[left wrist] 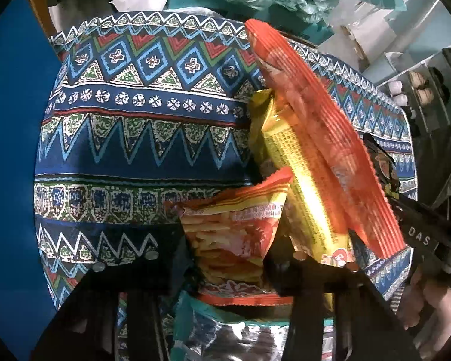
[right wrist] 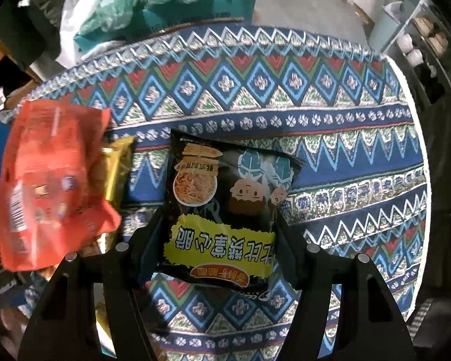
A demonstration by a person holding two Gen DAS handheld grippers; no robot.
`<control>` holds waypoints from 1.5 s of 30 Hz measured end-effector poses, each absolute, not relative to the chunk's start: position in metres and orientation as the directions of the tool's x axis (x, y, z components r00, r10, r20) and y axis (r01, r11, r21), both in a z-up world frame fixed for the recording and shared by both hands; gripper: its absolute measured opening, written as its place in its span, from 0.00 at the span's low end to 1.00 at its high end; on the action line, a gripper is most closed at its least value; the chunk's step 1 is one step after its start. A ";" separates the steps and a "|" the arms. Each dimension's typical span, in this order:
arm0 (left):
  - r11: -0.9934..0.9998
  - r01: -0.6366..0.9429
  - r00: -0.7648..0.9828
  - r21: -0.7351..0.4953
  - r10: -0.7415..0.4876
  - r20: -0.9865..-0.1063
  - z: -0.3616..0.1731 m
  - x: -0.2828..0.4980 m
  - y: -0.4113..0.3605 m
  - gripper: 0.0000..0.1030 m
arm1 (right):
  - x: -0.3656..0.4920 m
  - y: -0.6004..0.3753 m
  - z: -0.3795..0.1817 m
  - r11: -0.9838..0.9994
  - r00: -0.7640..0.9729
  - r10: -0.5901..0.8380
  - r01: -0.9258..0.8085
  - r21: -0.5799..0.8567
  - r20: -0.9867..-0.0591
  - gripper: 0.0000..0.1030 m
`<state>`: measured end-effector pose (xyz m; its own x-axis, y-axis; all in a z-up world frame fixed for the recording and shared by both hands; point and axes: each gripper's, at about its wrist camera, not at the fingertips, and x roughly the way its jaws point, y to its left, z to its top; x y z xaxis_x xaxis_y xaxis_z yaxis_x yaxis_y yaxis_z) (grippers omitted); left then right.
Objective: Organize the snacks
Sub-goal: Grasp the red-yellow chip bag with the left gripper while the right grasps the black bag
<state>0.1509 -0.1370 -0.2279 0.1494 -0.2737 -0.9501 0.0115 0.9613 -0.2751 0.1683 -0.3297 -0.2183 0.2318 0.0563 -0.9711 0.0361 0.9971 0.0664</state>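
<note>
My right gripper [right wrist: 219, 258] jaws pinch black noodle-snack packet [right wrist: 225, 207] above patterned cloth counter [right wrist: 345, 162]; left gripper [left wrist: 228, 258] jaws clamp orange fries bag [left wrist: 231, 234], gathering snacks.

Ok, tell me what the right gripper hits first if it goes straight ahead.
The right gripper already has the black snack bag between its fingers, so that comes first. Beyond it lies only the patterned tablecloth, though depth is hard to judge.

Orange packet [right wrist: 51, 192] beside the black packet [right wrist: 225, 207]: motion-blurred, print illegible. Silver packet [left wrist: 225, 340] cut off by the frame's lower edge.
</note>
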 end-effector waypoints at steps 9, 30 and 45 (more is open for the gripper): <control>0.968 0.035 0.220 -0.247 -0.249 -0.943 -0.209 0.150 -0.119 0.38 | 0.154 -0.319 -0.167 0.995 0.285 0.095 -0.025 0.092 -0.954 0.64; 0.985 0.093 0.420 -0.147 -0.173 -0.891 -0.136 0.131 -0.102 0.38 | 0.137 -0.279 -0.122 0.981 0.382 0.170 -0.158 0.117 -0.909 0.64; 0.987 0.077 0.478 -0.140 -0.159 -0.864 -0.101 0.107 -0.065 0.37 | 0.131 -0.230 -0.094 0.958 0.409 0.229 -0.258 0.129 -0.883 0.64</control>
